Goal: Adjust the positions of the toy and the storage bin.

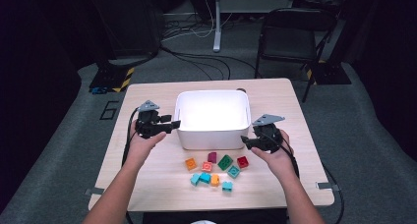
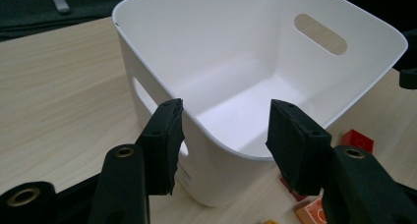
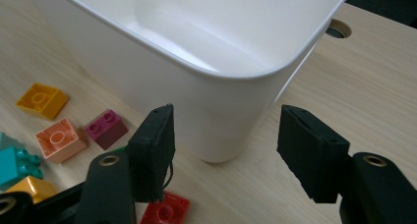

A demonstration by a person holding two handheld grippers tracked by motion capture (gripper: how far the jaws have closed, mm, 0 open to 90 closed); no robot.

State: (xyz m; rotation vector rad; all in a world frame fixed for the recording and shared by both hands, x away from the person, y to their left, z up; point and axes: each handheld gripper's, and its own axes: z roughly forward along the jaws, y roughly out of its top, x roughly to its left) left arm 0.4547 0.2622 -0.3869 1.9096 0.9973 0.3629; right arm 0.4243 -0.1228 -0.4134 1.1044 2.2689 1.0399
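Note:
A white bin (image 1: 212,135) stands mid-table, bare inside, with handle slots in its end walls. My left gripper (image 1: 173,126) is at its front left corner; in the left gripper view the open jaws (image 2: 223,130) straddle the corner of the bin (image 2: 162,47) without pressing on it. My right gripper (image 1: 246,140) is at the front right corner, its jaws (image 3: 223,135) open on either side of the bin (image 3: 147,67), apart from it. Several coloured bricks lie in front of the bin: orange (image 1: 191,163), green (image 1: 225,162), red (image 1: 242,161), maroon (image 3: 105,128), salmon (image 3: 60,139).
The wooden table (image 1: 147,96) has bare room left and right of the bin and a cable hole (image 3: 338,28) near its far edge. Beyond it stand a black folding chair (image 1: 287,35), a stand leg and floor cables (image 1: 196,57).

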